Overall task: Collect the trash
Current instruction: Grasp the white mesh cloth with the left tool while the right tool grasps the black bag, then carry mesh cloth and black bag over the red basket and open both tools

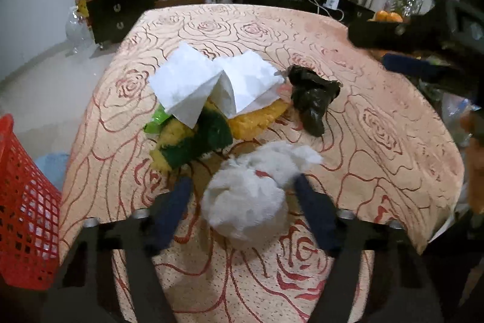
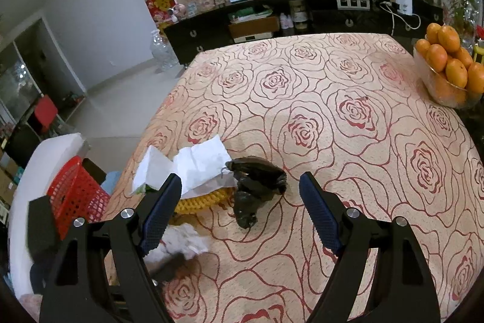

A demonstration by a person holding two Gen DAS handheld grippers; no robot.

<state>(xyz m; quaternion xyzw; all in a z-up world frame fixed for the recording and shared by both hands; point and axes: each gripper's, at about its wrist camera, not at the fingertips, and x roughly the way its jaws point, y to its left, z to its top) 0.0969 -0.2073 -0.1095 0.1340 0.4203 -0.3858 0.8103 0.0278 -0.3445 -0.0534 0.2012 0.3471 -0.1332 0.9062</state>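
**Left gripper lined up on tissue wad, no grab yet**

Left gripper is spread wide, straddling the white wad near the table's front edge. The right finger looks close to the wad or touching it; the left one is apart. Probably positioned so closing pinches it.

Right gripper is also wide open, holding nothing, hovering over the black bag, likely the next pick.

Behind the wad: sponges under flat paper sheets, bag just right of them.

Red basket sits off the table's left edge, likely the bin. Oranges at the far right corner.
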